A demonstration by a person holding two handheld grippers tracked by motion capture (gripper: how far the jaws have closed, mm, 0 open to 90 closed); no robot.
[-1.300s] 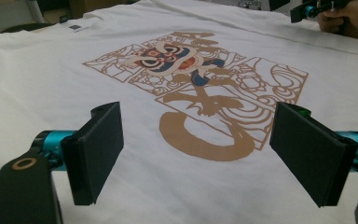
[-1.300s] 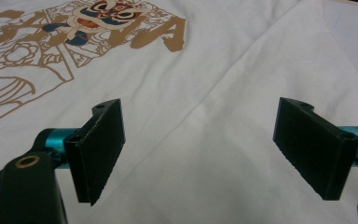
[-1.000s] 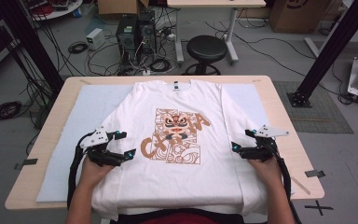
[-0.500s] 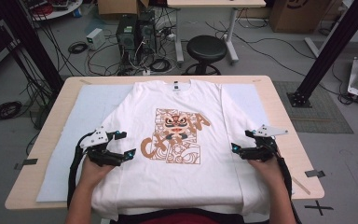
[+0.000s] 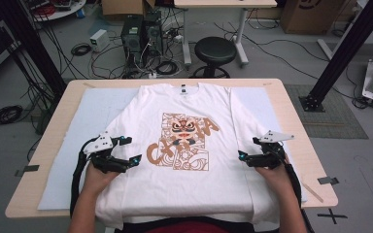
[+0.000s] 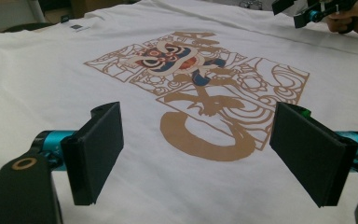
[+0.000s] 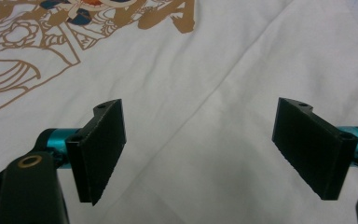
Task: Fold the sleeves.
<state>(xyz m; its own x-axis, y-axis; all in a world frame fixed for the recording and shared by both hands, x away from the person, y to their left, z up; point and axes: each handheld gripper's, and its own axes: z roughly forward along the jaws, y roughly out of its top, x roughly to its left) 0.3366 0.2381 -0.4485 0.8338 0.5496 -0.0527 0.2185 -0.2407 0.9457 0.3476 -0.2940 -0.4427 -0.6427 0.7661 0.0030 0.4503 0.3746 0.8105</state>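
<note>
The left gripper (image 5: 127, 150) hovers over the white T-shirt (image 5: 189, 194), its two black jaws spread wide with nothing between them; in the left gripper view only bare cloth and the lower edge of the brown print (image 6: 200, 93) show in the gap. The right gripper (image 5: 247, 148) sits across from it, at about three o'clock from the print, and its jaws too stand wide apart over plain white fabric, where a long soft crease (image 7: 223, 88) runs off toward one o'clock. Both point inward, toward the middle of the shirt. A hand (image 5: 97, 177) holds the left one from six o'clock, and another hand (image 5: 274, 172) holds the right one the same way.

The shirt lies flat, front up, collar at twelve o'clock and hem hanging over the near edge of the table (image 5: 301, 111). The print, a lion-dance face with brown lettering, sits in the middle of the chest, between the two grippers. Under the shirt lies a pale blue mat (image 5: 92, 116), showing at nine o'clock and a strip at three o'clock.

Beyond the table, at twelve o'clock, a black stool (image 5: 215, 50) stands on the floor beside a computer tower (image 5: 132, 36) and tangled cables (image 5: 167, 68).
</note>
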